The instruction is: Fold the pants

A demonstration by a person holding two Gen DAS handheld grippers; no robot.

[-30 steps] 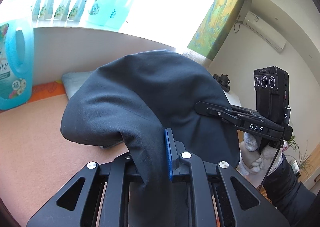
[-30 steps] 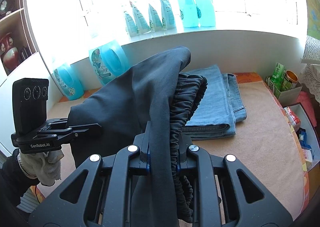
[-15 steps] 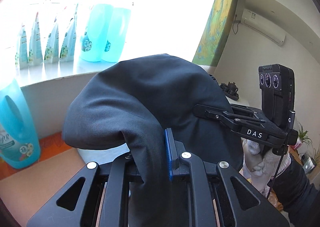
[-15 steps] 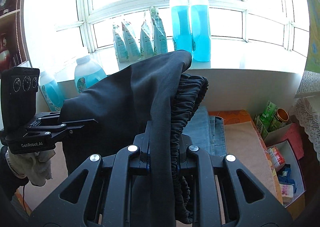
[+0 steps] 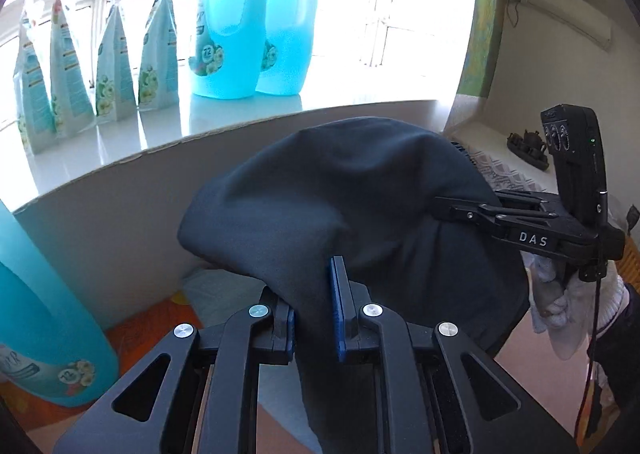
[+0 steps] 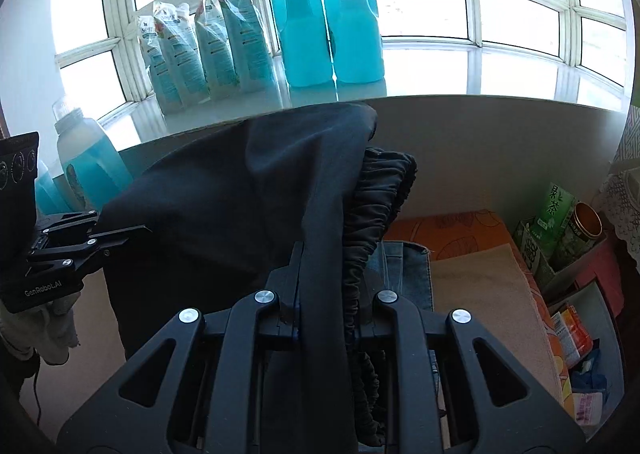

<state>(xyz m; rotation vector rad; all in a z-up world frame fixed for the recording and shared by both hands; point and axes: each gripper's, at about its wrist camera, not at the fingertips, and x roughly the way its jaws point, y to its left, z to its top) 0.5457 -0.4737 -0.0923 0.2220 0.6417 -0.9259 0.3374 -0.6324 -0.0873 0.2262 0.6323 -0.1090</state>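
Note:
Dark navy pants (image 5: 340,206) hang in the air between my two grippers, above the beige table. My left gripper (image 5: 314,318) is shut on one edge of the cloth. My right gripper (image 6: 330,294) is shut on the other edge, next to the gathered elastic waistband (image 6: 380,190). The right gripper also shows at the right of the left wrist view (image 5: 444,204), biting into the pants. The left gripper shows at the left of the right wrist view (image 6: 136,232). The cloth drapes over both sets of fingers and hides their tips.
Folded blue jeans (image 6: 404,270) lie on the beige mat (image 6: 480,294) under the pants. Blue detergent bottles (image 5: 236,14) and refill pouches (image 6: 208,46) stand on the window sill. A big blue jug (image 5: 44,314) stands at left. Boxes and cans (image 6: 560,222) crowd the right side.
Both grippers have lifted the pants higher and tilted up toward the window. The table has dropped out of most of the view. Both grips hold unchanged.

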